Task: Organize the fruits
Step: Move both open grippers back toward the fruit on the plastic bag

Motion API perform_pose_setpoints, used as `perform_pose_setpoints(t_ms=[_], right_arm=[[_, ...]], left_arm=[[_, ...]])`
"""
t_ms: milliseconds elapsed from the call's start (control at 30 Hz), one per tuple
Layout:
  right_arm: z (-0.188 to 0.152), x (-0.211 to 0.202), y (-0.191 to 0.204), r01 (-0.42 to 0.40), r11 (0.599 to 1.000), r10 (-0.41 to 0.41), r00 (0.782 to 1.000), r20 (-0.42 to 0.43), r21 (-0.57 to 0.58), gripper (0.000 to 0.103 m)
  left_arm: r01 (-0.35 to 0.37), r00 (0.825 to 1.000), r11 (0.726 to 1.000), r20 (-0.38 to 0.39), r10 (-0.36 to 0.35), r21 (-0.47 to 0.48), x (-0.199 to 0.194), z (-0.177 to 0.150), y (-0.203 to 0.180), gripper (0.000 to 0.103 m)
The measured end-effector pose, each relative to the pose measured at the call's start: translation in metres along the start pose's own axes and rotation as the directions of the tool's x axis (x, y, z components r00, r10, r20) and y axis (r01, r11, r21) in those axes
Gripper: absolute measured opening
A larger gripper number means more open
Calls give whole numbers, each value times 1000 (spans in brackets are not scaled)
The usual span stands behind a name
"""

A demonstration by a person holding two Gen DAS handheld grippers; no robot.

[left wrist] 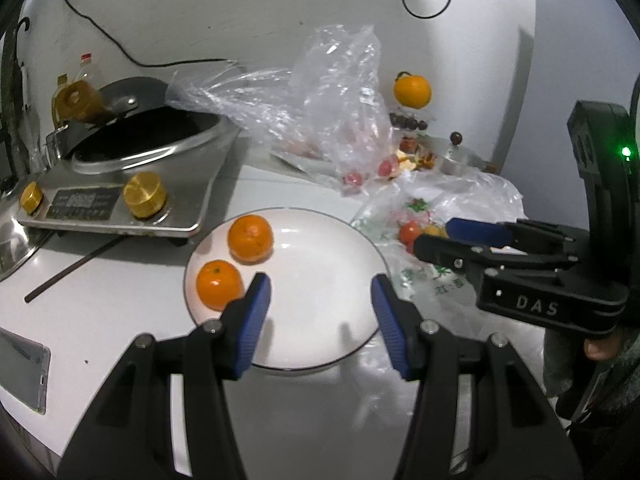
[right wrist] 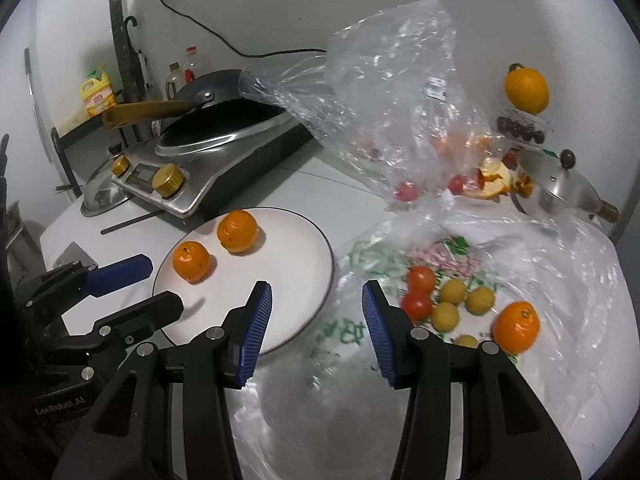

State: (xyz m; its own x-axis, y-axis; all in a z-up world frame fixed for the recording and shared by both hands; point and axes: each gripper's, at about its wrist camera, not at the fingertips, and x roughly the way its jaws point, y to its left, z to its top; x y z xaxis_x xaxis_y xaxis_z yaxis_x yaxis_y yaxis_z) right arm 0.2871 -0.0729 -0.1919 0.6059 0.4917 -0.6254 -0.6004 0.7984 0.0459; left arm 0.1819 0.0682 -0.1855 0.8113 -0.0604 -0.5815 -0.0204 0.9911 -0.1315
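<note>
Only the right wrist view shows a loose orange (right wrist: pixel 516 327) beside what look like cherry tomatoes (right wrist: pixel 418 292) on the printed bag (right wrist: pixel 452 256). Two oranges (left wrist: pixel 236 264) sit on the white plate (left wrist: pixel 320 264). Both the left hand-held gripper (left wrist: pixel 320 304) and the right hand-held gripper (right wrist: pixel 316 312) are spread apart, empty.

Left claw (left wrist: pixel 320 292) over plate (left wrist: pixel 320 344), jaws spread, nothing held.
Two oranges (left wrist: pixel 250 238) on the plate's far-left part, apart. Right claw (left wrist: pixel 432 238) reaches over printed bag (left wrist: pixel 424 276) toward a tomato (left wrist: pixel 408 232). Induction cooker (left wrist: pixel 120 196) on tabletop (left wrist: pixel 100 320).
</note>
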Motion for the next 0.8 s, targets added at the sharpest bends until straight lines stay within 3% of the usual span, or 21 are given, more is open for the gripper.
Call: perform_pose_setpoints(t_ms=[800], right_arm=[[-39,-44,-69,102,989,-104,995,9,103,50]], left_arm=[[72,997,993,-20,-70,92,10,0,-67,55]])
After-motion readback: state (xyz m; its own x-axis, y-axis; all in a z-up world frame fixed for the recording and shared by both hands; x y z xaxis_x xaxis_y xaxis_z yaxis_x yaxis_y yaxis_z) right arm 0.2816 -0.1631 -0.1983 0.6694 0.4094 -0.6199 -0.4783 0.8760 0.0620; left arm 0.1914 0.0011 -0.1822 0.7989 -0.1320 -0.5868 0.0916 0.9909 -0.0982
